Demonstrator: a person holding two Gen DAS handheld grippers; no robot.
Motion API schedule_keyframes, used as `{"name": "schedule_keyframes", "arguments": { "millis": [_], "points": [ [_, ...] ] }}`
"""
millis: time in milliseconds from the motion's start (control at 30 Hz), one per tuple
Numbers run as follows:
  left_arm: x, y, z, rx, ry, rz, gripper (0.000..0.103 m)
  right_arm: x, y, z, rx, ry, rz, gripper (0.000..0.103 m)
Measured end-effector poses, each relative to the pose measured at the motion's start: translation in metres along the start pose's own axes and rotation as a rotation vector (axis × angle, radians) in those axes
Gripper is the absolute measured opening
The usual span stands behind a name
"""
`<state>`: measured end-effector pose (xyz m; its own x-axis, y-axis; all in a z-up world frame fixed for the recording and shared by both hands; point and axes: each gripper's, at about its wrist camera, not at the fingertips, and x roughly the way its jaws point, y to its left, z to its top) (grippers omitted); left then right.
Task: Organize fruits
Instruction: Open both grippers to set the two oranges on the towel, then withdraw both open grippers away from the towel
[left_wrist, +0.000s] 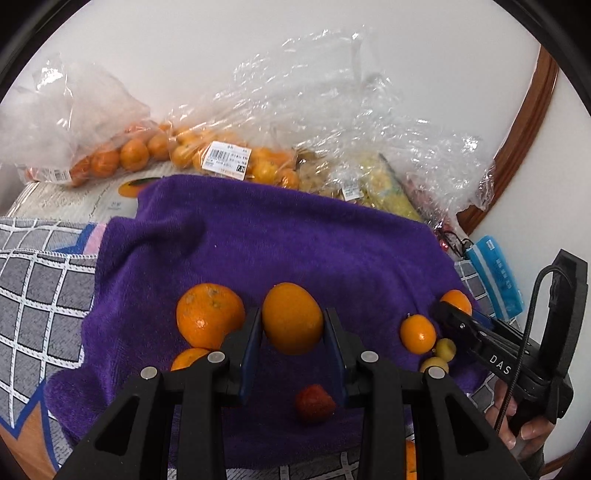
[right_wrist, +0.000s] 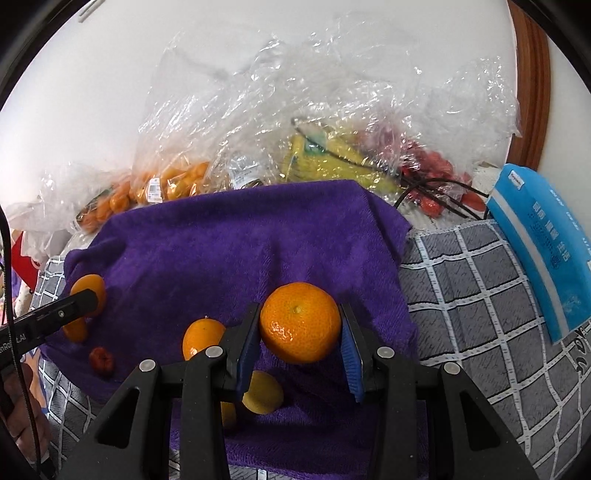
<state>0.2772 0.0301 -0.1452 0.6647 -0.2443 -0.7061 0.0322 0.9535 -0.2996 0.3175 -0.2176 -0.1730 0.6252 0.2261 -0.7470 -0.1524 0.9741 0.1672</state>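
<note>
At lower centre of the left wrist view, the left tool is clamped on a smooth orange above the purple towel. In the right wrist view, the right tool grips a dimpled mandarin at lower centre, over the same towel.

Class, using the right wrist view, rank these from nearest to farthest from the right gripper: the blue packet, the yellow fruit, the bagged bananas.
1. Yellow fruit: on the purple towel, just below the right gripper, left of centre.
2. Blue packet: off to the right, on the checked cloth.
3. Bagged bananas: at the back, against the wall.
</note>
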Motion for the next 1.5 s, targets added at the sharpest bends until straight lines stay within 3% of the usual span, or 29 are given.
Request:
{"name": "schedule_keyframes", "arguments": {
  "millis": [300, 633, 800, 933, 1133, 1233, 1500],
  "points": [
    [0.008, -0.001, -0.006, 0.002, 0.014, 0.026, 0.032, 0.005, 0.003, -0.003, -0.007, 0.006, -0.014, 0.041],
    [0.002, -0.002, -0.009, 0.003, -0.041, 0.041, 0.035, 0.001, 0.005, -0.003, 0.006, 0.006, -0.029, 0.042],
    [-0.008, -0.004, -0.008, -0.003, -0.080, 0.014, 0.043, -0.008, 0.006, 0.000, 0.005, -0.036, -0.047, 0.061],
    [-0.015, -0.013, -0.010, 0.029, -0.104, 0.030, 0.043, -0.013, 0.007, 0.002, 0.013, -0.053, -0.059, 0.062],
    [-0.032, -0.024, -0.011, 0.065, -0.158, 0.039, 0.043, -0.032, 0.014, 0.008, 0.010, -0.060, 0.003, 0.062],
    [-0.049, -0.030, -0.010, 0.091, -0.203, 0.047, 0.042, -0.050, 0.020, 0.010, 0.016, -0.108, -0.016, 0.062],
    [-0.094, -0.039, -0.013, 0.102, -0.224, 0.029, 0.042, -0.101, 0.031, -0.005, -0.036, -0.120, -0.109, 0.064]
  ]
}}
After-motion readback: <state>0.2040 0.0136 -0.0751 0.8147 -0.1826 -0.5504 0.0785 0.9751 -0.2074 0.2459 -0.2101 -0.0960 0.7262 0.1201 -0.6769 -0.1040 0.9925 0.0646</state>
